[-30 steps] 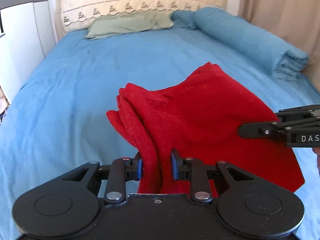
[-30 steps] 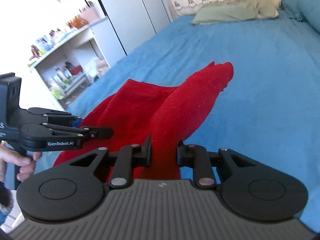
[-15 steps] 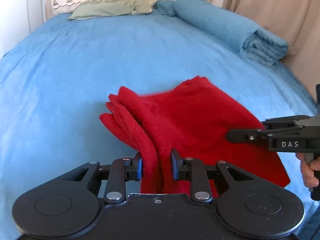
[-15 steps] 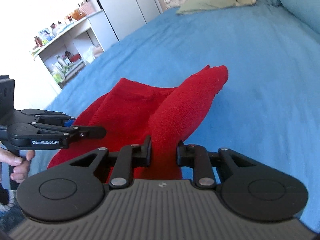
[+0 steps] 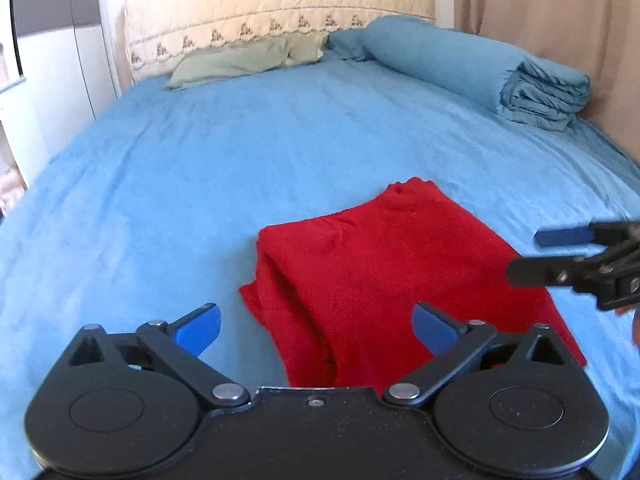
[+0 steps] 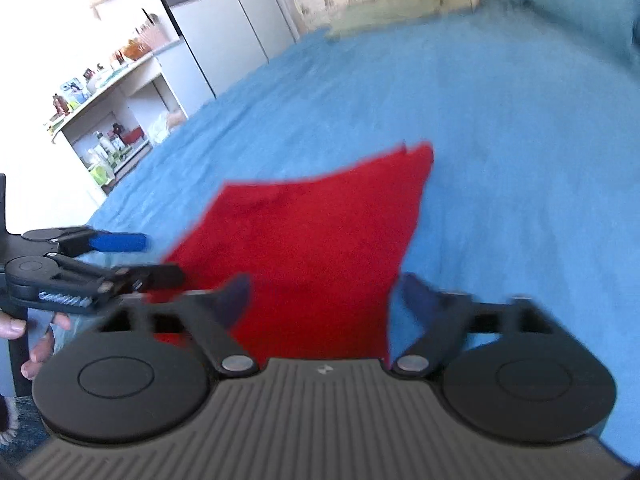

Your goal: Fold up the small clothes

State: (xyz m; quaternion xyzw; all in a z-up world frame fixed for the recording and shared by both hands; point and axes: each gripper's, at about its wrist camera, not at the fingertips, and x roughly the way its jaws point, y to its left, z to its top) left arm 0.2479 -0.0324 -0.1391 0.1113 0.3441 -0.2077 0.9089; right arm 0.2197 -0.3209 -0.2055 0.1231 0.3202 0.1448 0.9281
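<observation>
A folded red garment (image 5: 384, 276) lies flat on the blue bed (image 5: 240, 152). My left gripper (image 5: 316, 326) is open, its blue-padded fingers spread to either side of the garment's near left corner, holding nothing. My right gripper (image 6: 324, 292) is open over the garment's near right part (image 6: 312, 240), also empty. The right gripper shows at the right edge of the left wrist view (image 5: 560, 256), and the left gripper shows at the left of the right wrist view (image 6: 116, 260). The right wrist view is blurred.
A rolled blue blanket (image 5: 480, 68) lies at the bed's far right, a green pillow (image 5: 240, 62) at the beige headboard. A white wardrobe (image 6: 224, 28) and a cluttered shelf unit (image 6: 104, 120) stand left of the bed. A curtain (image 5: 552, 20) hangs at right.
Both grippers have opened and let go of the red garment. It has dropped from bunched and lifted to lying flat on the bed.
</observation>
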